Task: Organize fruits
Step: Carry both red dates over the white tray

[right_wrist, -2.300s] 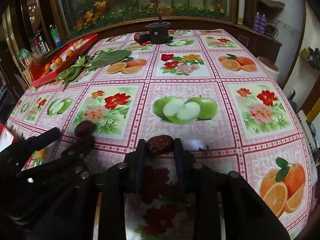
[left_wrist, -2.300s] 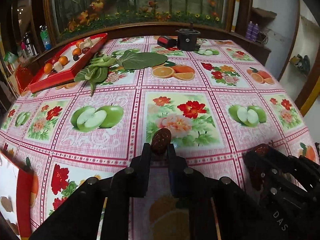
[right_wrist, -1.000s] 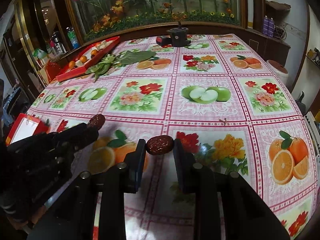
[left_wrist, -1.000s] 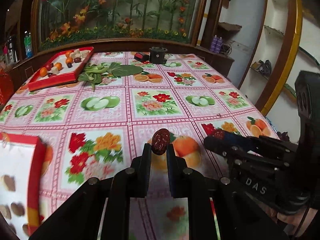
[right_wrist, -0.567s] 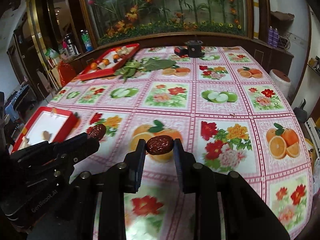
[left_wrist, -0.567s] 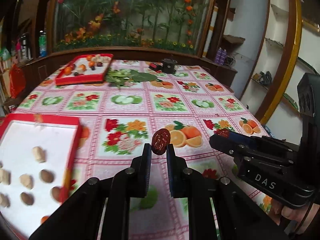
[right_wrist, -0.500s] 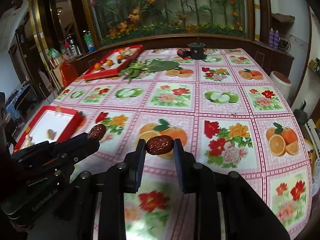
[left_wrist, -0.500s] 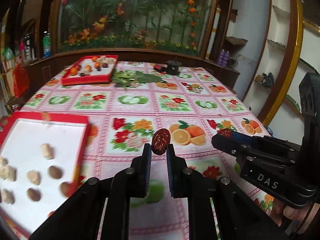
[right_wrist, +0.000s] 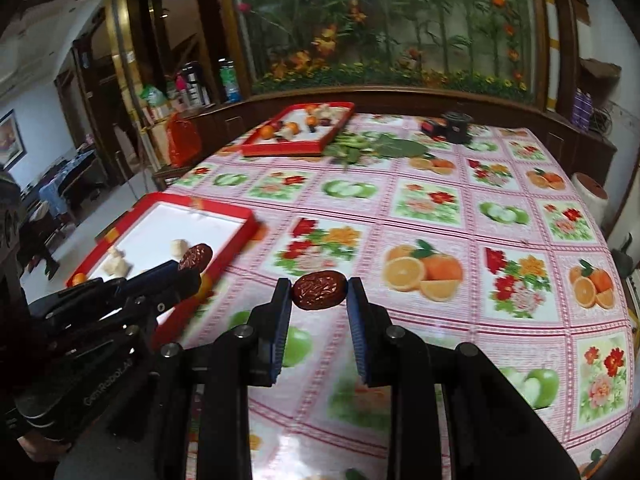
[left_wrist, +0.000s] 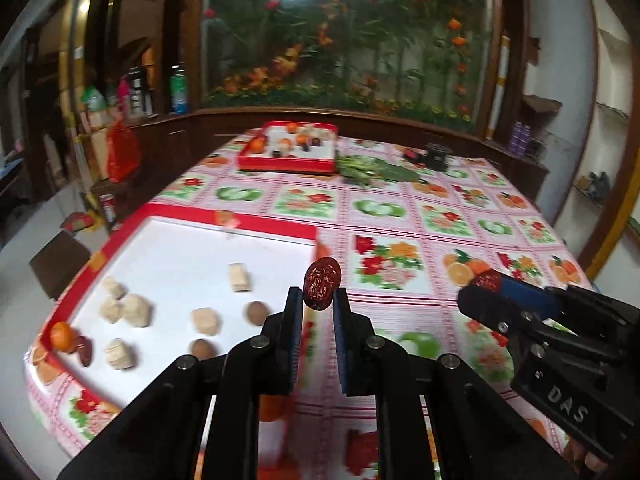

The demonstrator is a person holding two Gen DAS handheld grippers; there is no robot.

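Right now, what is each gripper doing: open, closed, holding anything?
Left gripper: closed on a red date, held upright.
Right gripper: closed on another red date, held sideways.

A large glass panel (left_wrist: 352,36) painted with green stems and orange flowers filled the upper middle of the frame, set in dark wood. The worktop (right_wrist: 500,240) wore a pink checked cloth printed with fruit and flowers. Bottles (left_wrist: 178,88) stood on a dark shelf at upper left. White walls (left_wrist: 560,48) rose at upper right, and pale floor (right_wrist: 100,204) showed at left.
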